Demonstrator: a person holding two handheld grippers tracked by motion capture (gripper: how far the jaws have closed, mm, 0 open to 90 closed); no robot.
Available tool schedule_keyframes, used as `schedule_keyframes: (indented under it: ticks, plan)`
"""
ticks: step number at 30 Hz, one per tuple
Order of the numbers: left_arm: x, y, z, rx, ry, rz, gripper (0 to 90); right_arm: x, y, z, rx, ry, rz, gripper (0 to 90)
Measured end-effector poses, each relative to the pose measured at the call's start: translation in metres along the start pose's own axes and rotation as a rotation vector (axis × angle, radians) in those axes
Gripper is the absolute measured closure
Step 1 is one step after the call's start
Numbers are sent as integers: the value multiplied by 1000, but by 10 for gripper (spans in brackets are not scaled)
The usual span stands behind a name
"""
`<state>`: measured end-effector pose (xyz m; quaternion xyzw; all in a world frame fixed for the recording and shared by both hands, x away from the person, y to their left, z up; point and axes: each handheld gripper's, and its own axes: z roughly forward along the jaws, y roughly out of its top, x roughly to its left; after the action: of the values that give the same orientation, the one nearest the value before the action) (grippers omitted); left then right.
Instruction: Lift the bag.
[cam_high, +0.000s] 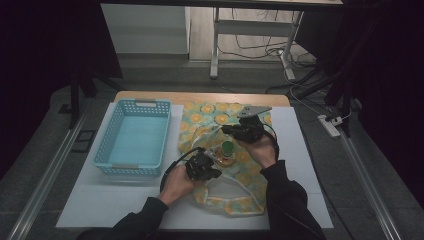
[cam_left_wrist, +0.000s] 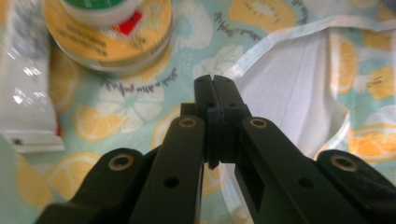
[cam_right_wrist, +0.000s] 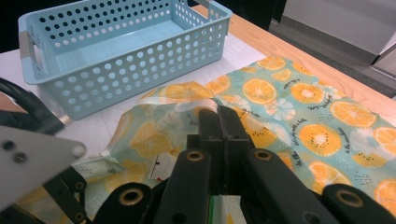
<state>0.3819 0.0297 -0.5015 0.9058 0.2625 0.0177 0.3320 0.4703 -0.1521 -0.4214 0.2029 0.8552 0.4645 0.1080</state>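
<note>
Item, citrus-print cloth bag (cam_high: 240, 172) lying on the table right of the blue basket (cam_high: 134, 137): I am pinching its white-trimmed rim with both my left gripper (cam_left_wrist: 215, 86) and right gripper (cam_right_wrist: 218, 116), jaws pressed together, risking thin fabric slipping free or toppling the green-capped jar (cam_high: 227, 152) inside.

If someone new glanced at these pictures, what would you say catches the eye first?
The fruit-print cloth at the table's middle, bright with orange slices, stands out first. A round jar with a green-lidded one on top stands on it, between the left hand-held gripper and the right hand-held gripper, both shut. To the cloth's left stands a blue basket.
</note>
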Motion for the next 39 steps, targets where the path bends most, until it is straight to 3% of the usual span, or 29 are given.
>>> schedule_keyframes:
  ticks: [8,15,24,39]
  plan:
    - [0,5,-11,-22,4,25,900,1,2,-3,-4,4,1,900]
    - [4,10,-25,-58,-40,-20,900,4,6,-7,-4,10,-3,900]
    - [3,18,-43,-91,-32,-10,900,7,11,-11,-2,27,1,900]
    - [21,33,-72,-153,-77,-52,900,10,13,-15,27,55,9,900]
